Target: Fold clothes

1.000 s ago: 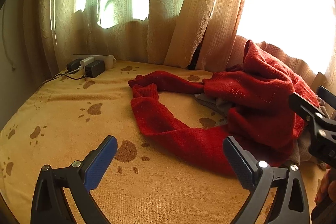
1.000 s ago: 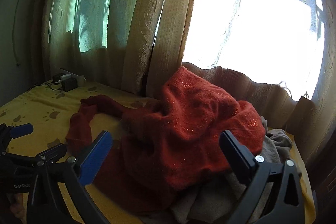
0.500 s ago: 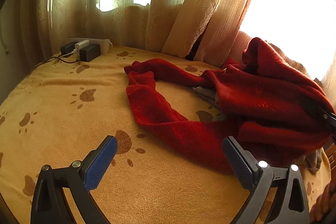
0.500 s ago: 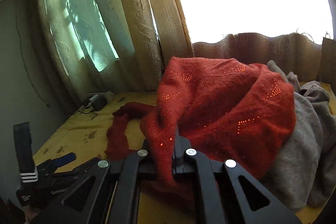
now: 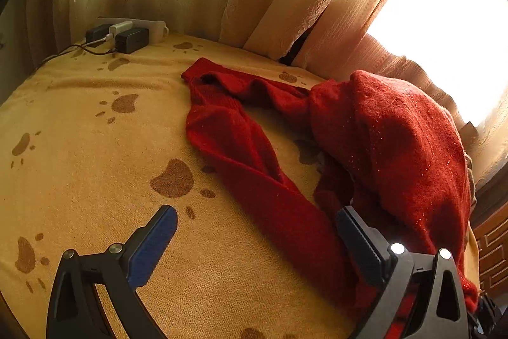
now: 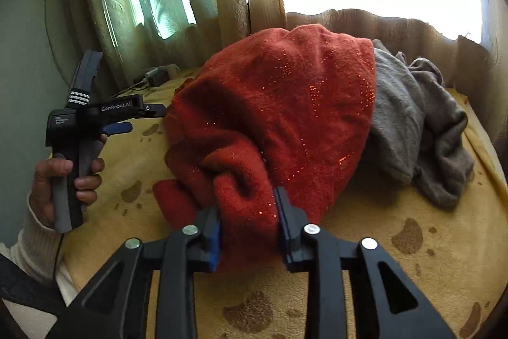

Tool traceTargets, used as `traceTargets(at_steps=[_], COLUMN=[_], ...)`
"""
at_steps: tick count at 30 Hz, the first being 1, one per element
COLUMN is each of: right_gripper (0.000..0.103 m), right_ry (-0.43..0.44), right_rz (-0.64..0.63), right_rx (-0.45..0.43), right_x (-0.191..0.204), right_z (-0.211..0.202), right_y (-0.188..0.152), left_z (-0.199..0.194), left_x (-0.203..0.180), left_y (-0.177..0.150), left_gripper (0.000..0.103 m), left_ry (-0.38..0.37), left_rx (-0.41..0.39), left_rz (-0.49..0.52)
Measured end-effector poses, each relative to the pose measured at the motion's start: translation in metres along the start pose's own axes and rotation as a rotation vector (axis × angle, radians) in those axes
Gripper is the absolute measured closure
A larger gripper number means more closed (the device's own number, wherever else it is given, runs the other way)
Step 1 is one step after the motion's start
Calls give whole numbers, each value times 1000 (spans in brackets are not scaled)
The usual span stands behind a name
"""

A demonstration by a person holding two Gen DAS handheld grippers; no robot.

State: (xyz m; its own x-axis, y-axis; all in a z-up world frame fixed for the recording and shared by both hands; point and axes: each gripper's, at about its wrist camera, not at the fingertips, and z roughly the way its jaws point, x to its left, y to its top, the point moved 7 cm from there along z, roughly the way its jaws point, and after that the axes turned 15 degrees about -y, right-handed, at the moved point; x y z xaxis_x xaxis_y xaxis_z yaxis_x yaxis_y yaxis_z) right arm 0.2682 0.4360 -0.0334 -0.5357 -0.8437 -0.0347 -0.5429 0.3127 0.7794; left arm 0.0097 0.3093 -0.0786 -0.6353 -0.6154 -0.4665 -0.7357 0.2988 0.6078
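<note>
A red sweater (image 5: 397,148) lies heaped on a yellow paw-print blanket (image 5: 79,164), one sleeve (image 5: 247,161) trailing toward the left gripper. My left gripper (image 5: 254,215) hangs open just above the blanket, its right finger beside the sleeve, nothing between its fingers. In the right wrist view the sweater (image 6: 285,104) mounds over a grey garment (image 6: 412,116). My right gripper (image 6: 249,212) has a bunched fold of the sweater between its blue pads; its jaws are opening and stand partly apart. The left gripper (image 6: 143,118) shows at the left, held by a hand (image 6: 63,180).
A power strip with chargers and cables (image 5: 127,30) sits at the back left of the blanket. Curtains (image 5: 285,5) hang close behind the clothes, with a bright window beyond. A wooden panel (image 5: 492,243) borders the blanket at the right.
My right gripper swung in, shut on a fold of the red sweater, dragged it nearer, and its jaws now stand partly apart. The left gripper dipped slightly and stayed open.
</note>
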Motion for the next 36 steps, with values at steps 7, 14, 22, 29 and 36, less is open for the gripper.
traceTargets(at_steps=[7, 14, 22, 29, 36], right_gripper=[0, 2, 86, 87, 87], right_ry=[-182, -214, -261, -357, -428], right_rz=[-110, -438, -230, -72, 43], right_rx=[-279, -121, 38, -151, -157], right_x=[30, 111, 42, -24, -85], right_z=[-25, 88, 136, 45, 11], right_y=[86, 124, 122, 139, 107], left_z=[-2, 1, -3, 11, 22], left_x=[8, 15, 20, -40, -90], left_y=[-2, -2, 3, -17, -51], left_gripper=[1, 1, 1, 1, 1], left_ry=[-8, 83, 49, -337, -584], left_rx=[-6, 1, -25, 41, 171], left_rz=[-37, -16, -37, 44, 107])
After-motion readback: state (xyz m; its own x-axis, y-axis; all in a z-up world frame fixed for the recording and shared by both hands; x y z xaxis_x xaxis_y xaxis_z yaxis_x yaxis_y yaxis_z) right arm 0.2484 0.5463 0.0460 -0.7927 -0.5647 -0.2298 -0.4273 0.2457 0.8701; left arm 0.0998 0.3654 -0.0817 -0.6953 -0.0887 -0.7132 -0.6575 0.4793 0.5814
